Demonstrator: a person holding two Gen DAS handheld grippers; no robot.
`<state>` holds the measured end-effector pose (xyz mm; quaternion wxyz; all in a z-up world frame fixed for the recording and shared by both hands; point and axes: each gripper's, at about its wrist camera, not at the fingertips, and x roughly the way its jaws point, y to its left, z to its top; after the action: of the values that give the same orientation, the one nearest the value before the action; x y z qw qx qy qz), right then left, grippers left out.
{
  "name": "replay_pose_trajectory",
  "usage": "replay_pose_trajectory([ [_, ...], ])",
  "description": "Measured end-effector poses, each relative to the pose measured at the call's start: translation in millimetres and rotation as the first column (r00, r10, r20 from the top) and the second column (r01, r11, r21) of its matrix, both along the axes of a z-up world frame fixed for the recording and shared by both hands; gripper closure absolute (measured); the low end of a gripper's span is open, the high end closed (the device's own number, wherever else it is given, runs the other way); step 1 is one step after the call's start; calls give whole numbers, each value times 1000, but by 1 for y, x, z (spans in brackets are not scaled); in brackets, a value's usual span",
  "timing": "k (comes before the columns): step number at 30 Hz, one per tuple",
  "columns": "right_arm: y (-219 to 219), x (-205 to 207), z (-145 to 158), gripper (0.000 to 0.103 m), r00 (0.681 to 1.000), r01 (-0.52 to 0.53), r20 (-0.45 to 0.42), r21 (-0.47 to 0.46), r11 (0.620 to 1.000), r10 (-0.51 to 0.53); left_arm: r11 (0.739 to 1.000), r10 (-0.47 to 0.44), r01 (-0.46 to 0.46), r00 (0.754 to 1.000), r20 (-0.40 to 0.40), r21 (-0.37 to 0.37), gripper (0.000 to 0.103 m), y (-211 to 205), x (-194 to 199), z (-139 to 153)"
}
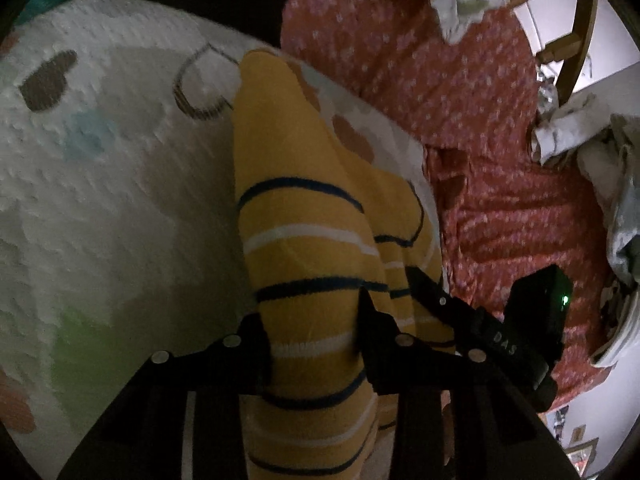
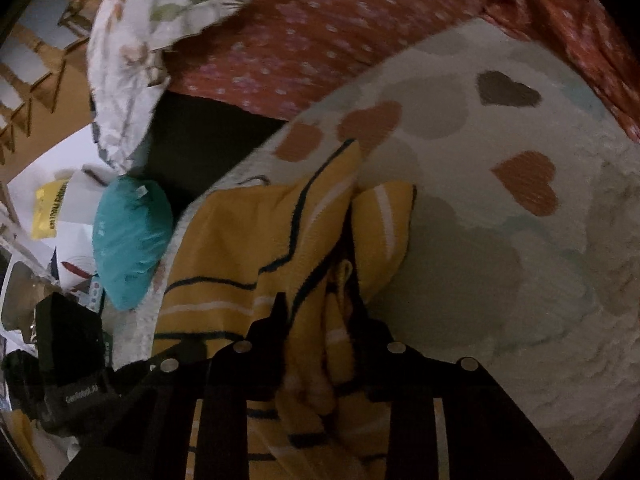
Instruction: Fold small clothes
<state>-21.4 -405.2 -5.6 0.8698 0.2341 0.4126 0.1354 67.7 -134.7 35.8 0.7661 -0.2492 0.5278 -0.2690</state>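
Yellow striped garment (image 1: 304, 240) hung pinched in both tools above the white heart-print blanket (image 1: 100, 184): the left gripper (image 1: 312, 320) was clamped on one bunched fold, the right gripper (image 2: 320, 320) on another. Only the left view showed the right tool from outside, its black body (image 1: 500, 340) lettered "DAS" with a green light. Only the right view showed a teal bundle (image 2: 128, 244), a yellow bag (image 2: 48, 208) with unreadable print, and the left tool's body (image 2: 76, 380), marked what looked like "GenRobot.AI". Red dotted bedding (image 1: 400, 40) lay beyond.
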Motion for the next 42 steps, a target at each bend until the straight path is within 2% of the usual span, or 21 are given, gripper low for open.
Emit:
replay_pose_trajectory([
  [9,40,10,5,72,999,-29,29,41,999,28,997,79,-79,996,29,20,69,45,8,10],
  [22,90,17,-9,73,993,-116,6,10,993,116,986,105,-111,993,48,122,69,90,3,4],
  [31,100,17,-15,73,994,-109,2,-14,994,109,975,123,-133,990,69,176,69,90,6,5],
  [42,75,14,-8,74,999,-50,17,-17,999,50,974,113,-128,989,92,185,69,60,16,8],
])
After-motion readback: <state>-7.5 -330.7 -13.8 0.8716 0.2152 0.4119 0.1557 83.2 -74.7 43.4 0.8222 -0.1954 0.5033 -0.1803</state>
